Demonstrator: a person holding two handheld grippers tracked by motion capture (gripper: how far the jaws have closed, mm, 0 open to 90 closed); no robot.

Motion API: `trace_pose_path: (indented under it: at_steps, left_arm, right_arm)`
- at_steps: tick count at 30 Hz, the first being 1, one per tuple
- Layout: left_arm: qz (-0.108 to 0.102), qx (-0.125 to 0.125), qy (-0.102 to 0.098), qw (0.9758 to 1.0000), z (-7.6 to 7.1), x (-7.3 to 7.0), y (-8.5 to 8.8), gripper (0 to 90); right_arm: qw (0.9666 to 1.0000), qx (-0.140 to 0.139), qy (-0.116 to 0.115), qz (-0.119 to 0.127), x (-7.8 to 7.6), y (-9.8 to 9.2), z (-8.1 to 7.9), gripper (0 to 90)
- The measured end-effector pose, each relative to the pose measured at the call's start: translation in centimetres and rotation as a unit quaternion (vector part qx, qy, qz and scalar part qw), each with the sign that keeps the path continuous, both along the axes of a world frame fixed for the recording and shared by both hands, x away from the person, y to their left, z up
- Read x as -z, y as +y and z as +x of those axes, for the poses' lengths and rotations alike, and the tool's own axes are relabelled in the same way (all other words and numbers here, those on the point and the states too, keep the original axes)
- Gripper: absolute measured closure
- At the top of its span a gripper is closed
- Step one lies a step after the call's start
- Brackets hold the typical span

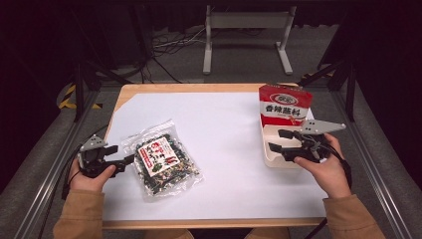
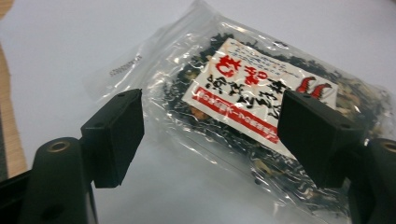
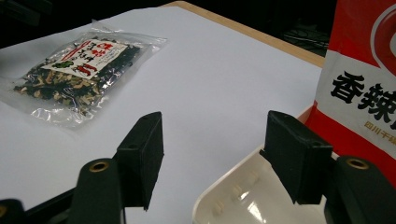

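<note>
The left claw [image 1: 121,155], jaws wide and empty, sits just left of the snack bag [image 1: 161,160], whose length runs diagonally away; the right claw [image 1: 278,140] is farther off, also agape.

Even overhead light on the white sheet [image 1: 224,149], room behind dark. High view soft, low-res. Glare on the bag [image 2: 243,107] just ahead of the left claw [image 2: 210,135]; jaws blurred up close.

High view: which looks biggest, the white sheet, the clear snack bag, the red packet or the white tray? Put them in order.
1. White sheet.
2. Clear snack bag.
3 and 4. Red packet and white tray look alike; a hand-held gripper covers part of the tray, so no ranking.
</note>
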State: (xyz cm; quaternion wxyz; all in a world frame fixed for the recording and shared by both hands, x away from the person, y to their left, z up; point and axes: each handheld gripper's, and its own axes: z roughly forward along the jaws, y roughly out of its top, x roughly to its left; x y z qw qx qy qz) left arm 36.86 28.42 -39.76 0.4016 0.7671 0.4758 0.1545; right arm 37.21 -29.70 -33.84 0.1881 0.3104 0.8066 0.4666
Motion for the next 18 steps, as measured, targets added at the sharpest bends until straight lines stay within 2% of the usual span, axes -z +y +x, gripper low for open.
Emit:
trace_pose_path:
  at_steps: [3,6,15,18]
  left_arm:
    - [0.001,-0.012,0.002,0.9999,0.4,0.1,0.1,22.5]
    - [-0.001,-0.033,0.012,0.9994,1.1,0.1,0.4,22.9]
    - [-0.001,-0.06,0.042,0.9973,2.9,0.4,0.6,24.7]
    - [0.01,-0.067,0.046,0.9966,3.6,0.7,0.5,24.5]
  right_arm:
    - [1.0,-0.001,0.002,0.001,0.1,0.1,0.0,37.6]
    - [1.0,0.0,0.003,0.002,0.1,0.1,0.0,37.6]
    - [1.0,-0.001,0.003,0.0,0.2,0.3,0.1,37.5]
    - [1.0,-0.001,0.003,0.001,0.2,0.3,0.1,37.3]
